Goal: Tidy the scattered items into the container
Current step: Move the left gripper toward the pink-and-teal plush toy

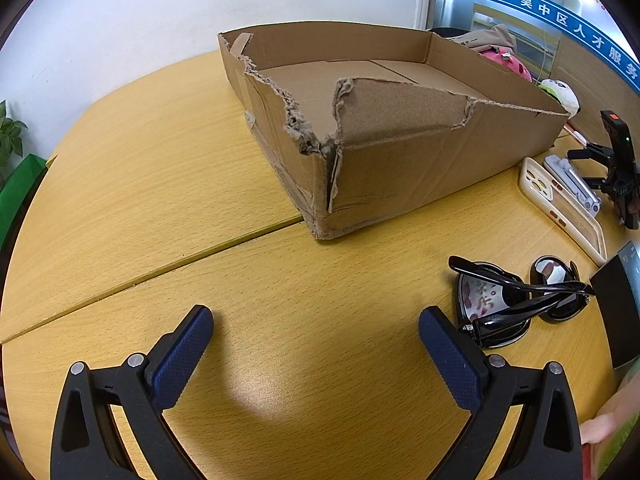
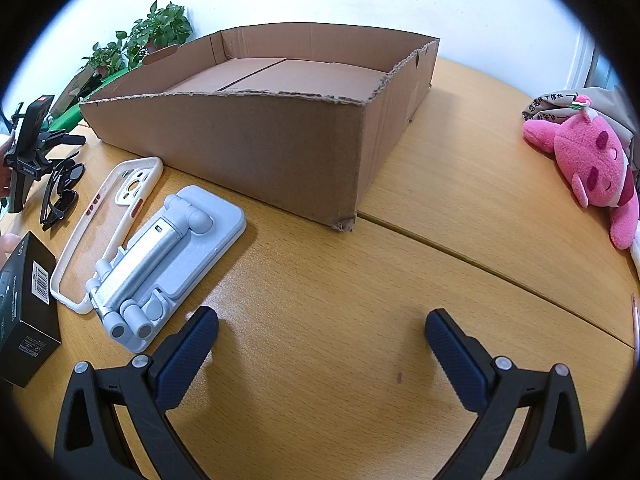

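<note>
- Left wrist view: our left gripper (image 1: 316, 334) is spread wide and empty; the sunglasses (image 1: 520, 304) lie just right of its right finger, long axis crosswise; the cardboard box (image 1: 400, 152) stands ahead.
- Right wrist view: our right gripper (image 2: 322, 336) is also released; the phone stand (image 2: 160, 264) lies ahead-left, nearer to this hand.

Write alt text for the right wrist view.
An open right claw hovers over a wooden table, facing an empty torn cardboard box. A folded phone stand, phone case and sunglasses lie left.
</note>
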Tool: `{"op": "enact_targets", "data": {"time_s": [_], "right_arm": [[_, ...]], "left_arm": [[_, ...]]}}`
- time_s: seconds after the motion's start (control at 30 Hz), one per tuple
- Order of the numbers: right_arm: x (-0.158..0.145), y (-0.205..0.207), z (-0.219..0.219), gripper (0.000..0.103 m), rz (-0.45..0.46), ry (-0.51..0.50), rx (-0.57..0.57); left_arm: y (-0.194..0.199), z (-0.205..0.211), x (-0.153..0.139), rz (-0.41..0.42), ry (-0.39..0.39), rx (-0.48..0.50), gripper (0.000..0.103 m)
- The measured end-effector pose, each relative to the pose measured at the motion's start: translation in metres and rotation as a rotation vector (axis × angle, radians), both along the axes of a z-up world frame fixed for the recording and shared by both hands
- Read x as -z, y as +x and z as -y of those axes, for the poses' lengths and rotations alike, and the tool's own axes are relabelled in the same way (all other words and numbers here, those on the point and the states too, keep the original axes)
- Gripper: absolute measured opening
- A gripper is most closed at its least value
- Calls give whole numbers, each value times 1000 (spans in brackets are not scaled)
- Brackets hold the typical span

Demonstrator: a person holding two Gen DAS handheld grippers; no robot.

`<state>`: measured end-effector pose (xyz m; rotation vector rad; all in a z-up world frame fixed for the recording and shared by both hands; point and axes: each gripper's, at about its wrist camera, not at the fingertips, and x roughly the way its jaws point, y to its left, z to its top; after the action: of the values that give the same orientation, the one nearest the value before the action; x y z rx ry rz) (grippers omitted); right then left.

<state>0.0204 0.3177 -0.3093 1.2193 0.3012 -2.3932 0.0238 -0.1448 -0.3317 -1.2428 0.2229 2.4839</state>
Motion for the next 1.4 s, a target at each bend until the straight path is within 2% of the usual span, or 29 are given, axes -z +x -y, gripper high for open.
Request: {"op": "enact_targets", "data": {"time_s": [0.13, 0.23, 0.3, 0.37, 0.4, 0.57, 0.63, 0.8, 0.9, 0.97, 1.07, 1.27, 1.4], "right_arm": [[-1, 3, -1, 103, 15, 7, 30], [-3, 4, -1, 103, 57, 25, 74], [-4, 3, 2, 103, 106, 51, 108], [-9, 4, 5, 101, 147, 93, 126], [-16, 7, 7, 100, 133, 110, 128], [-82, 28, 15, 100, 21, 105, 137], [-111, 34, 20, 100, -13, 82, 121], [-176, 37, 24, 101, -68, -15, 68], [-211, 35, 24, 101, -115, -66, 28], [-234, 34, 25, 101, -142, -91, 4], [-268, 37, 24, 101, -184, -106, -41], [-306, 56, 32, 101, -188, -80, -131], [-313, 76, 46, 101, -79, -191, -151]], "left_arm": [[-4, -4, 0, -2, -2, -6, 103], [-3, -8, -1, -4, -3, -26, 103], [-2, 5, -14, 9, -8, -36, 103], [1, 5, -16, 30, -22, -78, 103], [4, 5, -19, 37, -32, -109, 103], [34, 0, -67, 11, -87, -246, 103], [47, -6, -93, 23, -47, -265, 103], [74, -35, -145, 29, -7, -307, 103], [88, -60, -177, 54, 76, -327, 103], [97, -73, -201, 40, 135, -347, 103], [107, -87, -232, 24, 158, -366, 103], [118, -123, -269, 20, 86, -282, 103], [119, -138, -276, 64, 105, -194, 103]]}}
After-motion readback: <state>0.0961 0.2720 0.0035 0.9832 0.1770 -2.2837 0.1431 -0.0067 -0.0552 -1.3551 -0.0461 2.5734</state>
